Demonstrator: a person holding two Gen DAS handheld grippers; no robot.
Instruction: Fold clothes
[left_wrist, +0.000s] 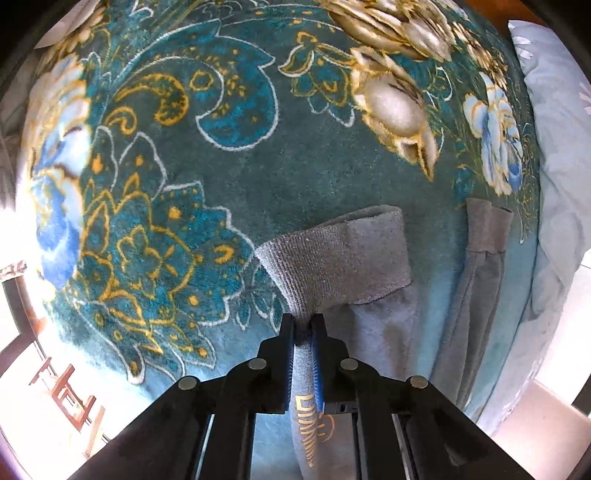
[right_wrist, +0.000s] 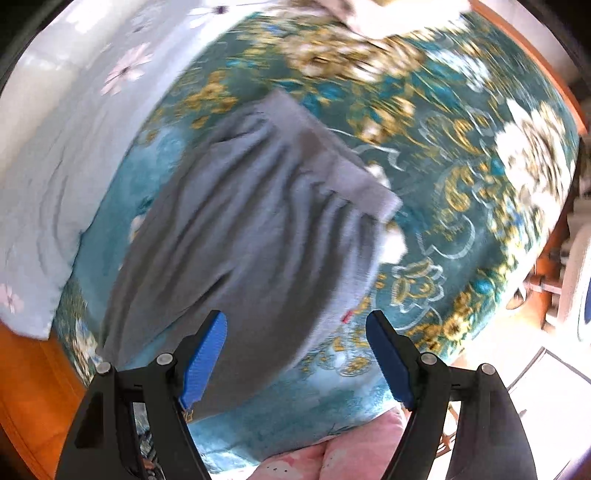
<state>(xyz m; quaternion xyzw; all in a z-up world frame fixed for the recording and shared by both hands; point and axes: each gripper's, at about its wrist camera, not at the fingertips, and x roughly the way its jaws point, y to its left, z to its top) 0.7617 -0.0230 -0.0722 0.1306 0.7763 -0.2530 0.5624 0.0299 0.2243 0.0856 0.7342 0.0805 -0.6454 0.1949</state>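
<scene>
A teal floral blanket (left_wrist: 258, 177) covered the bed; grey trousers (right_wrist: 243, 236) lay spread on it. The left gripper (left_wrist: 303, 325) pinched a ribbed cuff (left_wrist: 343, 254) — fingers clamped tight. Right gripper (right_wrist: 297, 332) hovered above — fingers wide, empty.

Both wrist views steeply down, close over blanket (left_wrist: 295, 166)

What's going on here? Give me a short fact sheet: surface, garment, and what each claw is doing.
surface: teal floral blanket
garment: grey trousers, lying on the blanket
left claw: shut, pinching grey fabric just below a ribbed cuff
right claw: open, holding nothing, above the trousers
beside blanket: pale blue flowered pillow
</scene>
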